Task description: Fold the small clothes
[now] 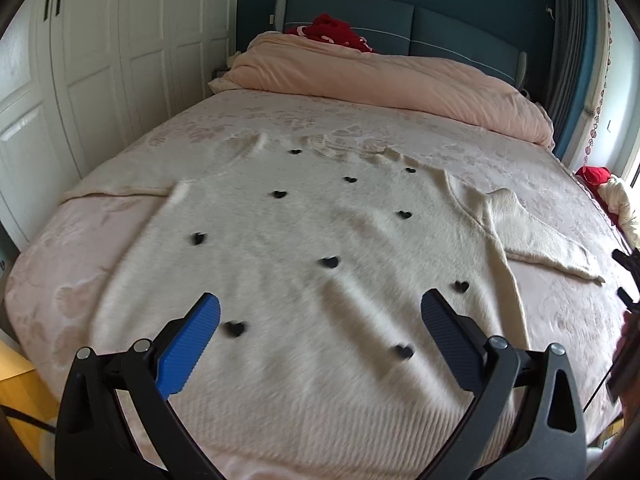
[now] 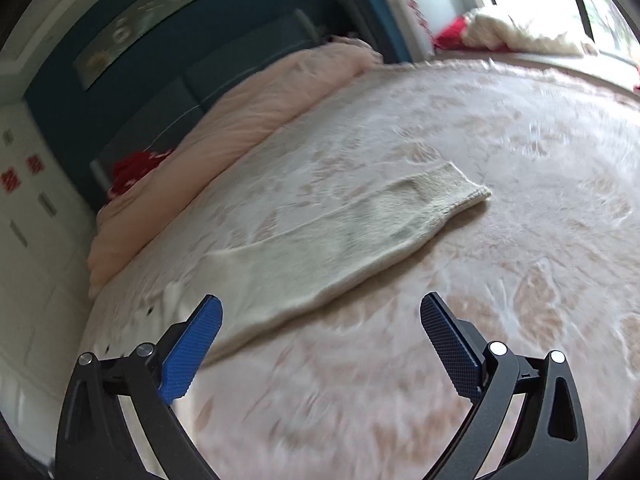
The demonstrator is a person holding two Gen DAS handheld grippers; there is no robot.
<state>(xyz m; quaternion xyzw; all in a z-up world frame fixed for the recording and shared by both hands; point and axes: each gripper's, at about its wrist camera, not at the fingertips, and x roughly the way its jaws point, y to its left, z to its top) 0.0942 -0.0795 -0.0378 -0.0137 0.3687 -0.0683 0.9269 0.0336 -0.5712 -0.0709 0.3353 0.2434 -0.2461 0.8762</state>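
A cream sweater (image 1: 304,240) dotted with small black hearts lies spread flat on the bed, hem toward me and both sleeves stretched out sideways. My left gripper (image 1: 320,316) hovers open above its lower body, blue pads wide apart with nothing between them. The right wrist view shows the sweater's right sleeve (image 2: 340,240) lying flat, its cuff (image 2: 472,192) pointing up and right. My right gripper (image 2: 320,316) is open just above the bed, near the sleeve's lower edge, holding nothing. A sliver of the right gripper's black body (image 1: 628,272) shows at the left wrist view's right edge.
The pink patterned bedspread (image 1: 540,320) covers the bed. A rolled pink duvet (image 1: 380,80) lies across the head end with a red garment (image 1: 336,32) behind it. White wardrobe doors (image 1: 100,60) stand along the left. Red and cream clothes (image 2: 500,32) sit by the window.
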